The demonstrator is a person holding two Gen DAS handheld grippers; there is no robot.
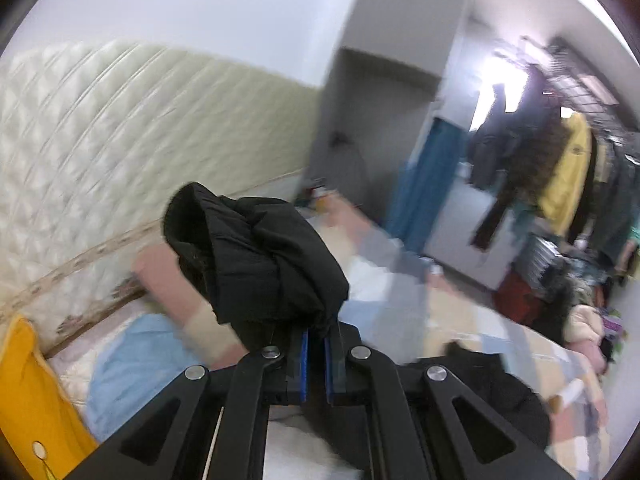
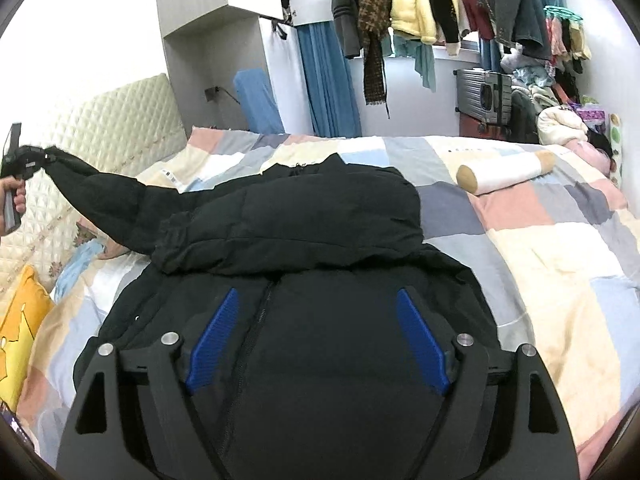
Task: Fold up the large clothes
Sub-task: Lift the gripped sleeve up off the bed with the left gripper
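A black puffer jacket (image 2: 304, 232) lies on the patchwork bedspread (image 2: 552, 248), zip side up. One sleeve (image 2: 104, 196) is stretched up and to the left, off the bed. My left gripper (image 1: 316, 330) is shut on the sleeve's cuff (image 1: 256, 256), which bunches over its blue pads; in the right wrist view that gripper (image 2: 24, 160) shows at the far left in a person's hand. My right gripper (image 2: 318, 304) hovers over the jacket's front with its blue pads (image 2: 214, 340) wide apart and nothing between them.
A quilted cream headboard (image 2: 120, 128) stands at the left, with a yellow pillow (image 2: 20, 320) beside it. A roll cushion (image 2: 504, 174) lies on the bed's right part. Hanging clothes (image 2: 440, 8), a suitcase (image 2: 484, 92) and piled laundry fill the far wall.
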